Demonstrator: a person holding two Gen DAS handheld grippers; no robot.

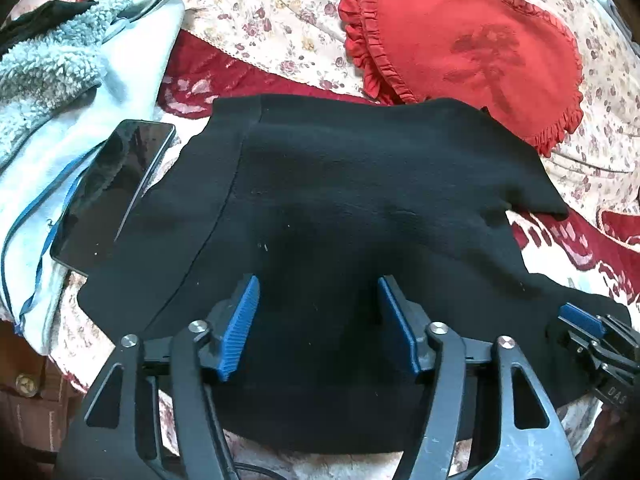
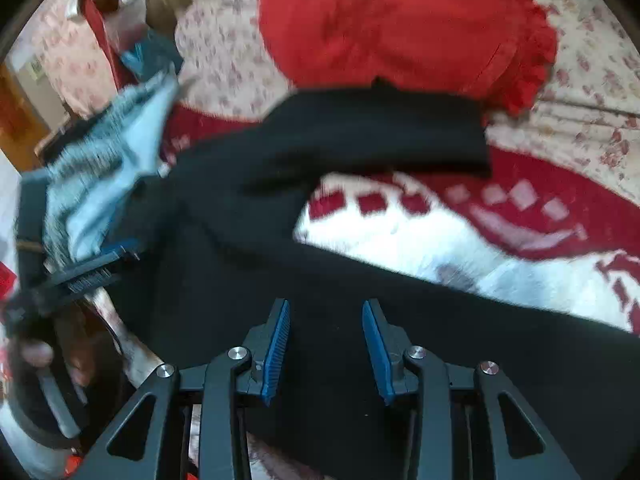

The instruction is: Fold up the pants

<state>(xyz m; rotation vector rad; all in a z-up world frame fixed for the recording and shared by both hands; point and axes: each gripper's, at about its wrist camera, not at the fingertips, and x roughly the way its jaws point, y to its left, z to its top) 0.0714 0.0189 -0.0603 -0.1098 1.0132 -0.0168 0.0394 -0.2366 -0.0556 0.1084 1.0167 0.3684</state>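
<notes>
The left tongs stand wide apart, their blue ribbed pads hovering over the black pants with nothing between them; whether the tips touch the cloth cannot be told from this angle. The right tongs are also apart, a little narrower, with only dark fabric showing in the gap. In the left wrist view the right tongs appear again at the far right edge, cut off by the frame, low against the near hem of the pants. In the right wrist view the left tongs show at the left edge, blurred, so their grip cannot be read there. The pants lie spread on the bed, partly folded, with a seam running down their left side and one corner turned under at the right; the black cloth swallows most detail of folds and layers. A dark phone lies just beside the pants on the left, its lower corner tucked against the fabric. Beyond it sits a pale blue fleece-lined jacket, partly out of frame. Behind the pants a red heart-shaped frilled pillow rests on the floral bedcover, its lower edge hidden by the cloth. The right wrist view is smeared throughout.
</notes>
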